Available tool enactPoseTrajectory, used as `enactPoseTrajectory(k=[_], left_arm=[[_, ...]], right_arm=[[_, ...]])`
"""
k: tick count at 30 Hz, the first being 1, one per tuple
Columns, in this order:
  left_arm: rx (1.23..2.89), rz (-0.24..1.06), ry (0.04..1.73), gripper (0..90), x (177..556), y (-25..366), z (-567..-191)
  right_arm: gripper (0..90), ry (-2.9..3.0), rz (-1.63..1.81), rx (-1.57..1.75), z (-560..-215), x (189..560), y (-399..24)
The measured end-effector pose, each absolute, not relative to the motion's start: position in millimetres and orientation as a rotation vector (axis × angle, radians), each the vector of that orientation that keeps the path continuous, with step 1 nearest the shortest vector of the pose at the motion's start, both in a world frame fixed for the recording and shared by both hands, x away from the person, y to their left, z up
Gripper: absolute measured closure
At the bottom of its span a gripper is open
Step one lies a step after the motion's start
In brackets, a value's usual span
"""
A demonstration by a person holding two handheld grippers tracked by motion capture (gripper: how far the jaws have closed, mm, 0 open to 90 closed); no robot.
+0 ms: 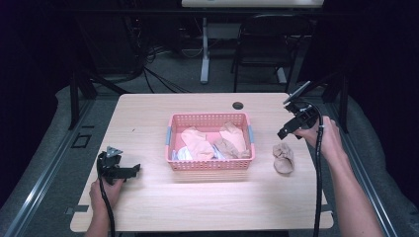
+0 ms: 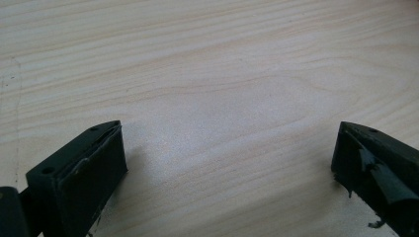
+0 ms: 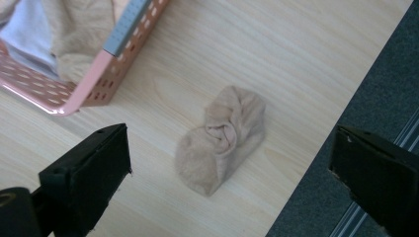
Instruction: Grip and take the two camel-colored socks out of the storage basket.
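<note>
Left hand-held gripper (image 1: 129,171) resting wide and empty on the surface (image 1: 148,207); farther off, right hand-held gripper (image 1: 288,129) wide, empty, above the rolled beige sock (image 1: 284,157).
Sock beside pink basket (image 1: 211,165): likely soft, light; best pinched across its knotted fold (image 3: 225,132), plain from the right gripper view.
</note>
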State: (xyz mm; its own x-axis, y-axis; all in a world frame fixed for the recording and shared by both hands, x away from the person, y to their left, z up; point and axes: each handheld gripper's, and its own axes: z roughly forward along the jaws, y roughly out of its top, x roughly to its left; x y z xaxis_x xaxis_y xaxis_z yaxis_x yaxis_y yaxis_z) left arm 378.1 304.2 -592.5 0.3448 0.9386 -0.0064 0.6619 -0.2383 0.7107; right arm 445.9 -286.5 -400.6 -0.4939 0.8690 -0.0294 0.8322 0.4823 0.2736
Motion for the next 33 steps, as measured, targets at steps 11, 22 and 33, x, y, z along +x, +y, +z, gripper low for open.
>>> enactPoseTrajectory(k=[11, 22, 33], left_arm=[[1.993, 0.574, 1.392, 0.0, 378, 304, -592], [1.989, 0.574, 1.393, 0.0, 378, 304, -592], [1.99, 0.573, 1.392, 0.0, 378, 304, -592]], right_arm=[[0.0, 2.597, 0.361, 1.373, -381, 449, -247], [0.0, 2.663, 0.392, 1.259, -373, 452, -203], [0.4, 2.769, 0.4, 1.137, -389, 456, -152]])
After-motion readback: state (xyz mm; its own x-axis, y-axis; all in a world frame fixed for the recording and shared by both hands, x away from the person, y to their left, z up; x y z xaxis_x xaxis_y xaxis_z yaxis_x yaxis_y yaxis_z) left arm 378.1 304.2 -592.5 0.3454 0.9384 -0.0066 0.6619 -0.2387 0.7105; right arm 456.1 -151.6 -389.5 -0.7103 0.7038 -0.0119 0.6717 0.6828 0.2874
